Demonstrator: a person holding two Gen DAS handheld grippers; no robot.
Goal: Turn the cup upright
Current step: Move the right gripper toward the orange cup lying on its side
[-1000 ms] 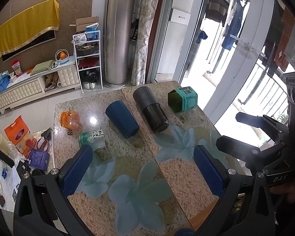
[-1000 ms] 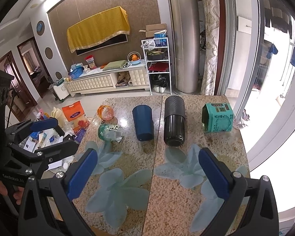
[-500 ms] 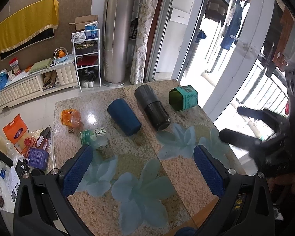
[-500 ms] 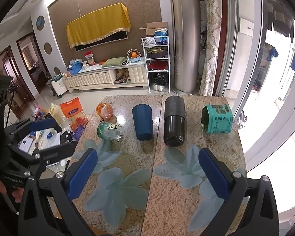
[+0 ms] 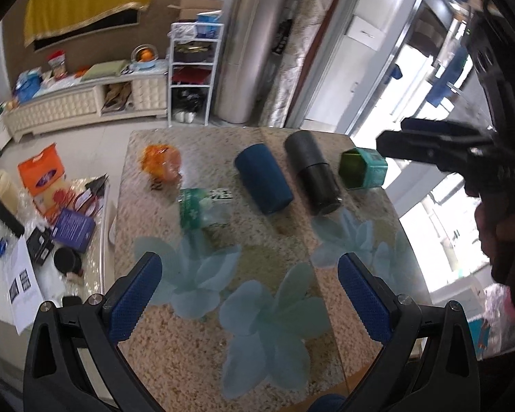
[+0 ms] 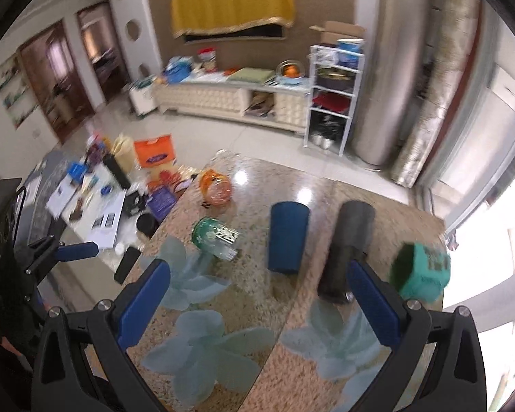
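Several cups lying on granite table (image 5: 175, 360), blue cup (image 5: 263, 183) prob. light, rigid, slick—grab mid-body; left gripper (image 5: 249, 295) & right gripper (image 6: 257, 304) both spread wide, empty.

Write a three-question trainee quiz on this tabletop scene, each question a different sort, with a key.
1. True or false: the blue cup stands upright on the table.
2. Multiple choice: what lies directly between the blue cup and the teal tin? A) orange bag B) black tumbler C) green bottle
3. Fill in: both the left gripper and the right gripper are ____ and hold nothing.

Key: 1 false, it lies on its side. 2 B, the black tumbler. 3 open.
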